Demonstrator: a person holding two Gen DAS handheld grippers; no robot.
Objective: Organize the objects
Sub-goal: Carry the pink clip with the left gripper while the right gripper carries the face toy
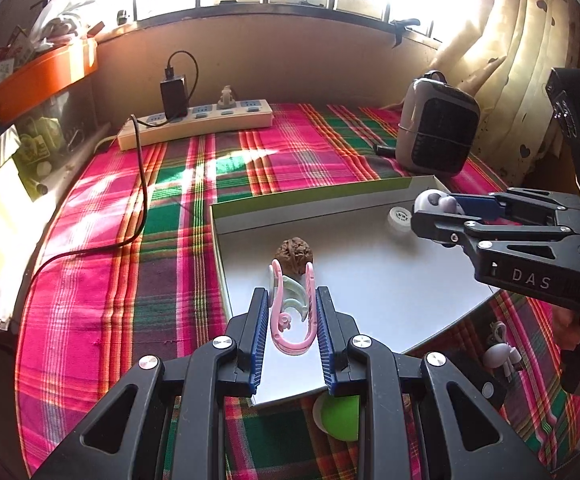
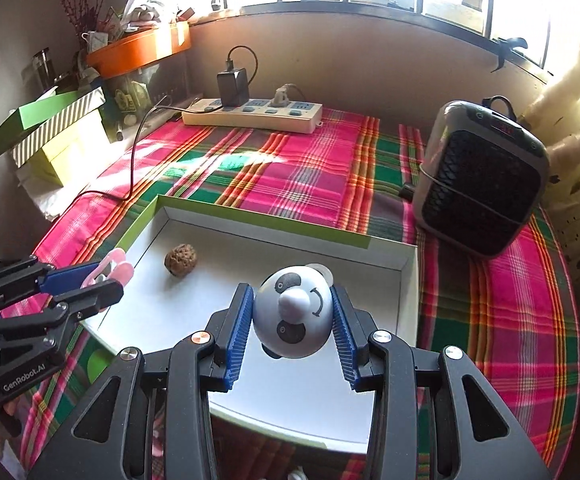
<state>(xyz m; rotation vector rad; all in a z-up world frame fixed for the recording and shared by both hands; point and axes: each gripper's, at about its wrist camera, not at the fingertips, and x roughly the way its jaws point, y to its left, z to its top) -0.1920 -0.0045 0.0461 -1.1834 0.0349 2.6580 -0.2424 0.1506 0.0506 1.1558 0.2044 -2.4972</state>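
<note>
A shallow white box with a green rim (image 1: 313, 196) (image 2: 250, 218) lies on the plaid cloth. A brown walnut (image 1: 294, 255) (image 2: 180, 260) sits inside it, and a small white round disc (image 1: 399, 219) lies near its far right corner. My left gripper (image 1: 292, 307) is shut on a pink and mint plastic clip (image 1: 290, 312) over the box's left part; the clip also shows in the right wrist view (image 2: 114, 270). My right gripper (image 2: 292, 312) is shut on a white panda-face ball (image 2: 293, 312) (image 1: 433, 201) above the box's right side.
A power strip with a black charger (image 1: 198, 120) (image 2: 254, 114) lies at the back. A dark heater (image 1: 435, 126) (image 2: 485, 176) stands at the right. A green ball (image 1: 339, 416) and a white cable bundle (image 1: 501, 354) lie on the cloth near the box. Boxes (image 2: 58, 136) crowd the left.
</note>
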